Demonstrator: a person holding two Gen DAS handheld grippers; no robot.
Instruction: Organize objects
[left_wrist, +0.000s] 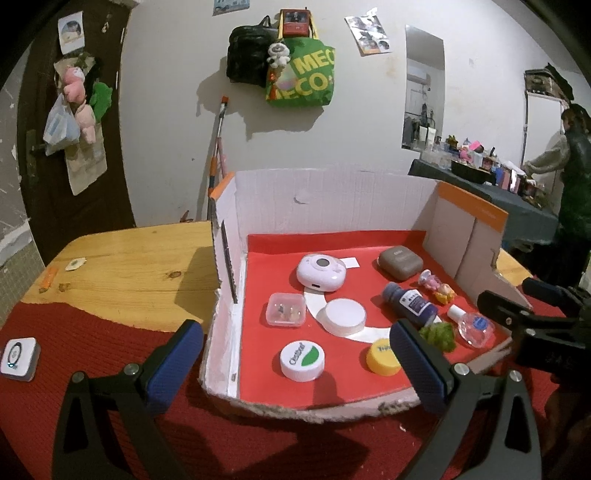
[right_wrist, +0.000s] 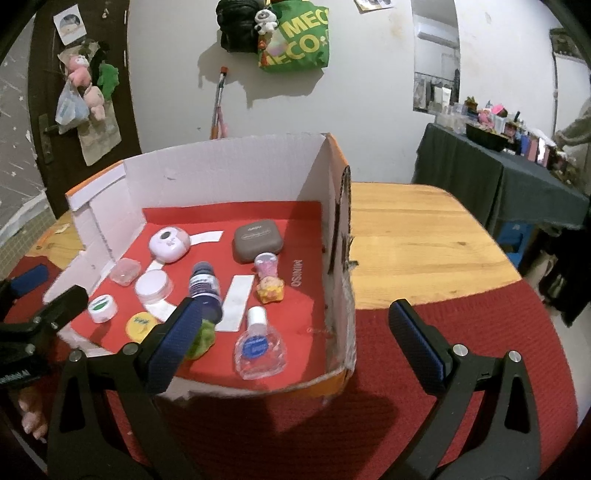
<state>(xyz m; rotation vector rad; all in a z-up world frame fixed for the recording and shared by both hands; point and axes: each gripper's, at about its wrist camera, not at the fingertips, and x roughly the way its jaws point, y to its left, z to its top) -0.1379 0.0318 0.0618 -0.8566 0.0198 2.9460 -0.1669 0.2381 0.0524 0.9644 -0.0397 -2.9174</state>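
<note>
An open cardboard box (left_wrist: 317, 195) (right_wrist: 221, 166) with a red floor holds several small items: a white round device (left_wrist: 320, 274) (right_wrist: 169, 243), a brown case (left_wrist: 399, 263) (right_wrist: 258, 240), a dark blue bottle (left_wrist: 410, 304) (right_wrist: 205, 291), a clear sanitizer bottle (left_wrist: 472, 325) (right_wrist: 259, 345), a clear small box (left_wrist: 286, 309), a white jar (left_wrist: 341, 316), a white-green lid (left_wrist: 302, 360), a yellow lid (left_wrist: 382, 357) and a green fuzzy ball (left_wrist: 439, 334). My left gripper (left_wrist: 295, 363) is open and empty before the box's front edge. My right gripper (right_wrist: 295, 343) is open and empty over the box's front right corner.
The box stands on a wooden table (left_wrist: 140, 266) (right_wrist: 424, 236) with a red mat (left_wrist: 92, 347) (right_wrist: 443, 369) at the front. A small white gadget (left_wrist: 18, 358) lies on the mat at left. A person (left_wrist: 569, 173) stands by a dark table at far right.
</note>
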